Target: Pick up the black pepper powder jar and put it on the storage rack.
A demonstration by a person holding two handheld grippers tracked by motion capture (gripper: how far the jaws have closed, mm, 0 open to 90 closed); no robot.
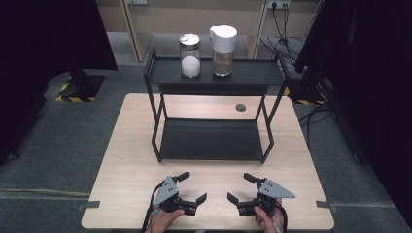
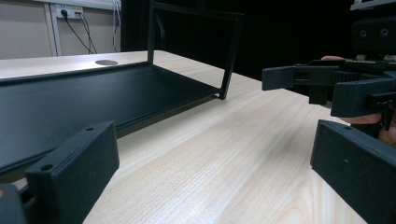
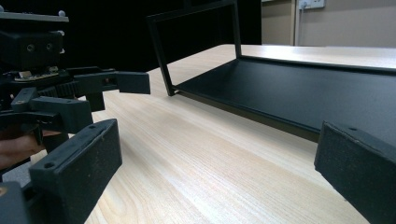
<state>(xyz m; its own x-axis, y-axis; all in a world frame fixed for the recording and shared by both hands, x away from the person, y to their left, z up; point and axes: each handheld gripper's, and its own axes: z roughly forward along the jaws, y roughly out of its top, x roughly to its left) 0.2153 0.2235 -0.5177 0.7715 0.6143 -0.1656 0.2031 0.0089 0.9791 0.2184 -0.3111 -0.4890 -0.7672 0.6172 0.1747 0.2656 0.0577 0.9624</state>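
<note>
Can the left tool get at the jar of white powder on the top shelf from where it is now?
Probably yes. The left tool is open and holds nothing, low at the table's near edge. The jar stands on the top shelf with nothing above or in front of it; the jug stands apart beside it.

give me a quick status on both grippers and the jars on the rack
Left gripper and right gripper open, low over the table's near edge, holding nothing. Salt jar and white-lidded jar upright on the rack's top shelf. Path between clear.
</note>
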